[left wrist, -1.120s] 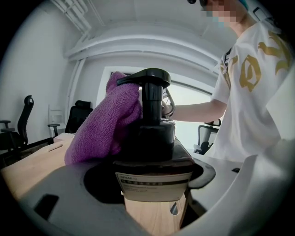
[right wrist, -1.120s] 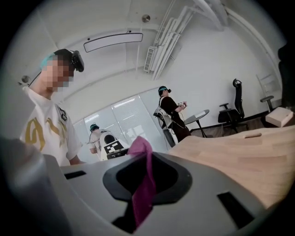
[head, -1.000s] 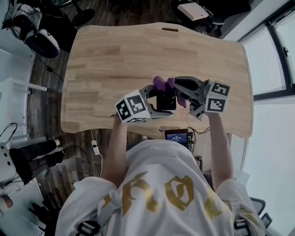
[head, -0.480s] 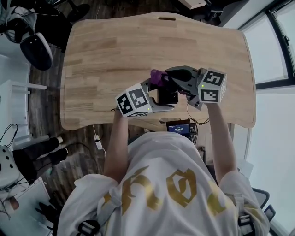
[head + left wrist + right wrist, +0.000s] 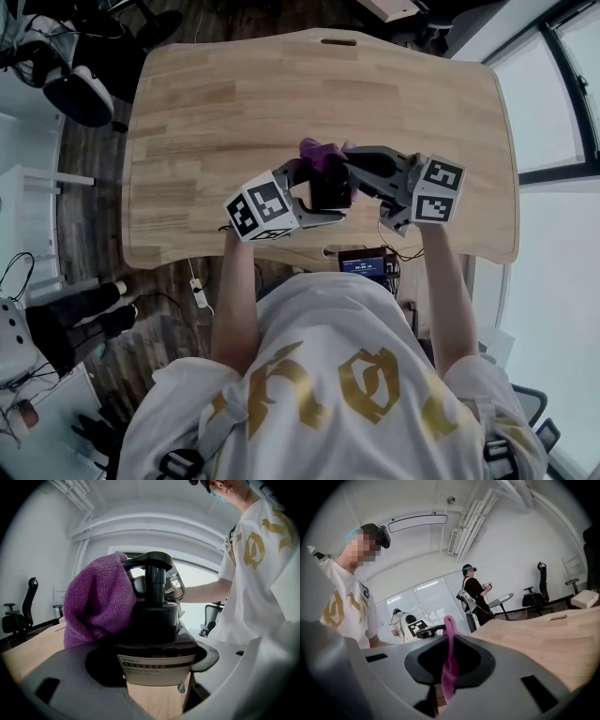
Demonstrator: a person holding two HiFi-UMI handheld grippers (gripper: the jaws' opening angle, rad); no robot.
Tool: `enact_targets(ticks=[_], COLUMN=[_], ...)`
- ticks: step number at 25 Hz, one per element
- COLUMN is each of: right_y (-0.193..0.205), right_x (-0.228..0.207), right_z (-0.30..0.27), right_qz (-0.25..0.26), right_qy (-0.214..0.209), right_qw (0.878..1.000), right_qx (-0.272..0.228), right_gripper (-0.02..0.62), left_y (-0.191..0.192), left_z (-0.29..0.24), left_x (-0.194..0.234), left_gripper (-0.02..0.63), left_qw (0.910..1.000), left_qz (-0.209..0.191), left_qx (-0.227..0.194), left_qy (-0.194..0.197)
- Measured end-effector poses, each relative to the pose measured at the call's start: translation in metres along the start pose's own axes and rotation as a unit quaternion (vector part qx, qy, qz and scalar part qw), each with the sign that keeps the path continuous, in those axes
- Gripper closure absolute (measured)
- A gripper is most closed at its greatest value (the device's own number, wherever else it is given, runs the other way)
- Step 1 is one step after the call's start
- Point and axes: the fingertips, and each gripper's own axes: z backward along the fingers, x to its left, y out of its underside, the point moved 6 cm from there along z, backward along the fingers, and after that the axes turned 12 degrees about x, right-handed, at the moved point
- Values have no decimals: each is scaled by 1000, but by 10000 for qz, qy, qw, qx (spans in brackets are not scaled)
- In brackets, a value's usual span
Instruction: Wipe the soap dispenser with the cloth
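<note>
A black pump soap dispenser [image 5: 330,194] is held above the wooden table [image 5: 216,122], with my left gripper [image 5: 323,199] shut on its body. In the left gripper view its pump head [image 5: 153,563] and white label [image 5: 157,669] sit between the jaws of the left gripper [image 5: 154,663]. A purple cloth [image 5: 320,152] is pressed against the pump's far side, and it is bunched to the left of the pump as the purple cloth [image 5: 95,605]. My right gripper [image 5: 353,170] is shut on it. A thin fold of cloth [image 5: 450,665] is pinched in the right gripper [image 5: 450,660].
The table's near edge [image 5: 281,255] runs just under both grippers. A small device with a lit screen [image 5: 362,263] sits below that edge. An office chair [image 5: 73,89] stands at the far left. Other people [image 5: 476,597] stand beyond the table in the right gripper view.
The cloth has slid left and farther along the dispenser's top with the right gripper. The left gripper keeps hold of the dispenser and has shifted slightly left.
</note>
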Motion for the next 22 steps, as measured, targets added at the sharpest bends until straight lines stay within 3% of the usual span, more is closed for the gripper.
enact_targets(ticks=[5,12,22], right_y=[2,13,22], right_x=[-2,7,18], right_z=[8,14,15], right_qz=[-259,-415,-817], right_qy=[-101,-206,-780], right_qw=[9991,9982,9913], right_qx=[-312,-368,-682], right_gripper=[558,558,558], left_y=[-3,2,6], left_z=[4,15,21], left_x=[4,12,23], left_gripper=[250,250,250], left_qw=[9999,9989,9951], left_qz=[14,247,551], left_qx=[-115,-340,-691], left_qy=[-39,-219,-451])
